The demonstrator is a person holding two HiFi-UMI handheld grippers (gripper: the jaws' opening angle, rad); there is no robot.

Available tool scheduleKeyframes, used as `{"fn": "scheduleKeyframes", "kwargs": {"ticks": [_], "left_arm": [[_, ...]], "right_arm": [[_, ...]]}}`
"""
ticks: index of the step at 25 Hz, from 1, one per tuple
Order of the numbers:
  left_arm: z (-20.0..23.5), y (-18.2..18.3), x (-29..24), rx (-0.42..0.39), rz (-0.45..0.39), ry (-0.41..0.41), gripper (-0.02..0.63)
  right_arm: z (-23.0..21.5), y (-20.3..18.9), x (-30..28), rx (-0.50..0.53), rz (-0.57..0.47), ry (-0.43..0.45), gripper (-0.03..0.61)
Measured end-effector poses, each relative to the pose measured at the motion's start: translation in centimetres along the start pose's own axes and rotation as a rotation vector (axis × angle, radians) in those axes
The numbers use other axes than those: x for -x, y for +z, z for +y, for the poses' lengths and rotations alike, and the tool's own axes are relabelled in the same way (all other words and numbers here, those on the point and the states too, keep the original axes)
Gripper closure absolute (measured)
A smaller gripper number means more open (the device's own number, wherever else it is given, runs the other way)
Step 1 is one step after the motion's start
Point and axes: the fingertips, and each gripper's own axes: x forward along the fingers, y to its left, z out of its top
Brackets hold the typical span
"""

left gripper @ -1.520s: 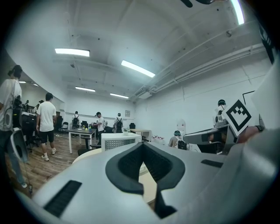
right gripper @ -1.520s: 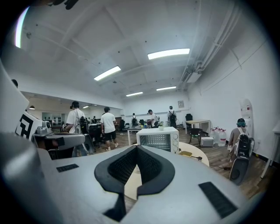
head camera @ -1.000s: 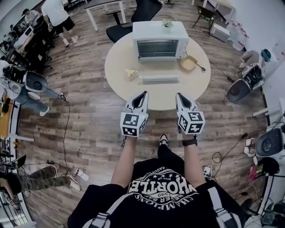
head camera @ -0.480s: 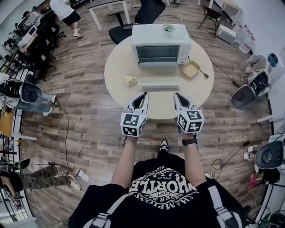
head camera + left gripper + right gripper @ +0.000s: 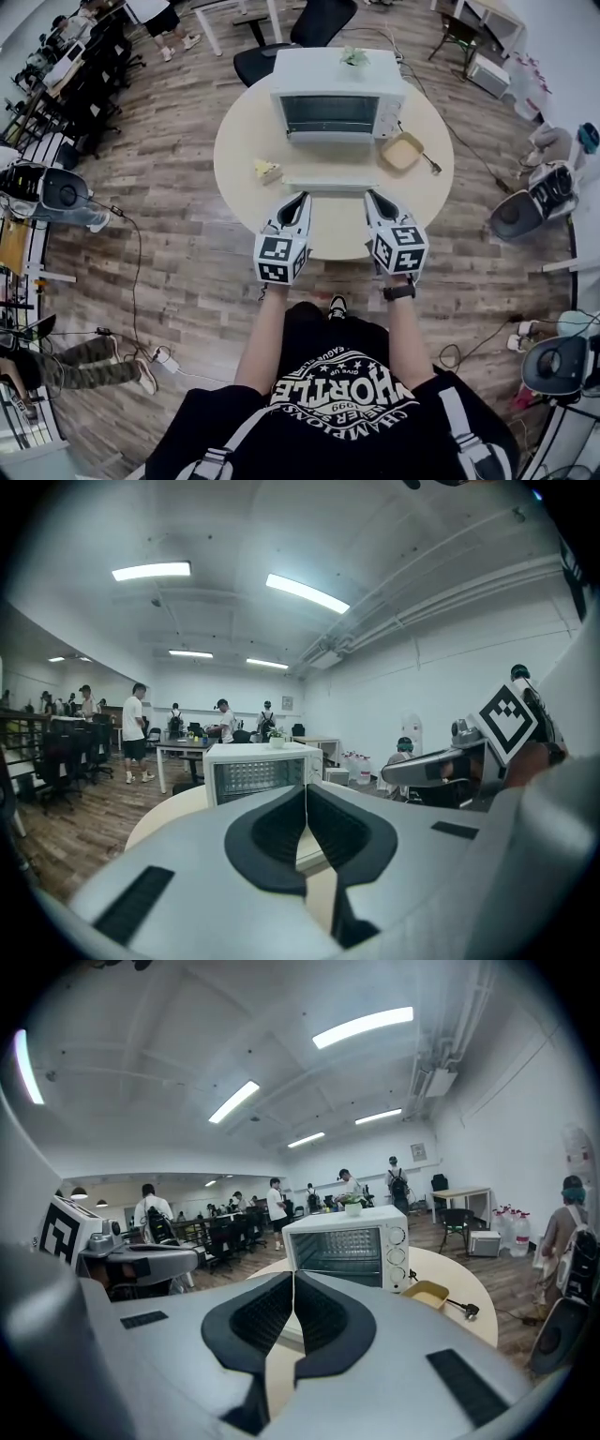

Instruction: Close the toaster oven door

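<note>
A white toaster oven [image 5: 337,94] stands at the back of a round beige table [image 5: 244,131]. Its door [image 5: 330,185] is folded down towards me, and the cavity shows behind it. My left gripper [image 5: 302,198] and right gripper [image 5: 373,196] hover side by side over the table's near edge, just short of the door's front edge. Both are shut with nothing between the pads. In the left gripper view the oven [image 5: 253,769] sits straight ahead beyond the shut left gripper [image 5: 305,789]. The right gripper view shows the oven [image 5: 347,1246] past the shut right gripper [image 5: 293,1274].
A yellow pan [image 5: 401,150] with a handle lies right of the oven, and a wedge of food [image 5: 267,170] lies to its left. A small plant [image 5: 354,56] tops the oven. Office chairs [image 5: 300,28] and people stand beyond the table; cables cross the wooden floor.
Both grippers have moved forward together, from in front of the table to over its near edge, close to the lowered door. Their jaws stay shut.
</note>
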Motion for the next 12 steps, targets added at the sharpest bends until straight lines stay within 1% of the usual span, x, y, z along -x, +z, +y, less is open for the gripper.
{"fn": "scheduleKeyframes", "kwargs": {"ticks": [6,9,12], "left_arm": [[0.6,-2.9,-0.7,0.028,0.065,0.031,0.580],[1.0,-3.6,-1.2,0.038,0.087,0.041,0.577],[1.6,-3.9,-2.1,0.040,0.091,0.039,0.577]], "right_arm": [[-1.4,-2.3,-1.2,-0.016,0.054,0.022,0.541],[-1.9,-3.1,-1.9,-0.020,0.079,0.024,0.538],[-2.3,-3.8,-2.9,-0.019,0.098,0.024,0.535]]}}
